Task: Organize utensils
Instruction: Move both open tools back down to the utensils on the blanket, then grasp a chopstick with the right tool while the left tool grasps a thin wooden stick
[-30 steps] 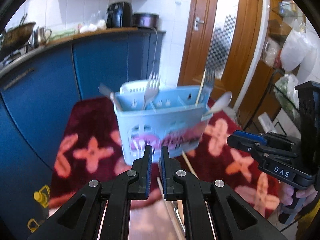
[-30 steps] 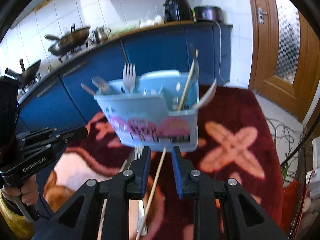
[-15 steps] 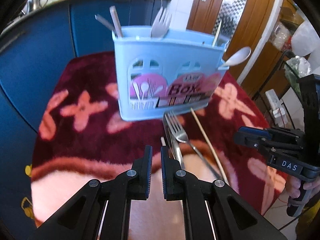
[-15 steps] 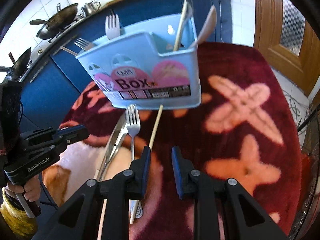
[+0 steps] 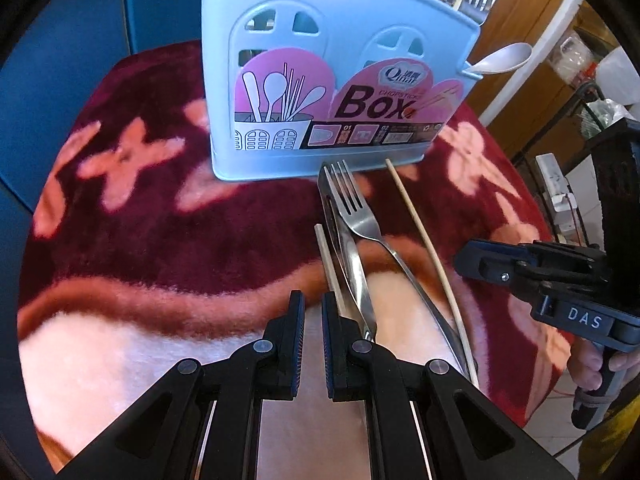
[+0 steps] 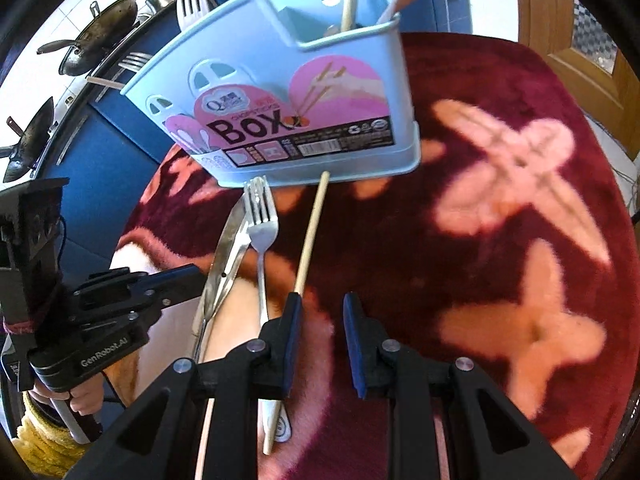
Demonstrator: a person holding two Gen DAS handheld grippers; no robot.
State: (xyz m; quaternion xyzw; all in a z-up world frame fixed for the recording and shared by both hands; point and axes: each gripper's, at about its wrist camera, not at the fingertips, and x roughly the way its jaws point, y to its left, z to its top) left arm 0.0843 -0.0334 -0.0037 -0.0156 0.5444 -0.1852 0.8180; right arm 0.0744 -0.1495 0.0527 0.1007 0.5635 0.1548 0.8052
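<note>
A light blue utensil box (image 5: 336, 80) (image 6: 288, 100) stands on a red flowered rug and holds forks, a chopstick and a white spoon (image 5: 504, 58). In front of it lie a fork (image 5: 356, 208) (image 6: 262, 224), metal tongs (image 5: 340, 232) (image 6: 224, 260), a long chopstick (image 5: 424, 240) (image 6: 310, 232) and a shorter chopstick (image 5: 328, 264). My left gripper (image 5: 313, 308) hovers low over the shorter chopstick, jaws a narrow gap apart and empty. My right gripper (image 6: 320, 308) is open and empty, just right of the long chopstick.
The rug (image 6: 500, 240) covers the surface, with its edge close on the left and right. Blue kitchen cabinets (image 6: 104, 168) stand behind, with pans (image 6: 100, 36) on the stove. A wooden door (image 6: 600, 40) is at the back right.
Both grippers have dropped and tilted down toward the loose utensils in front of the box. The box now fills the upper view. The right jaws have opened slightly wider.
</note>
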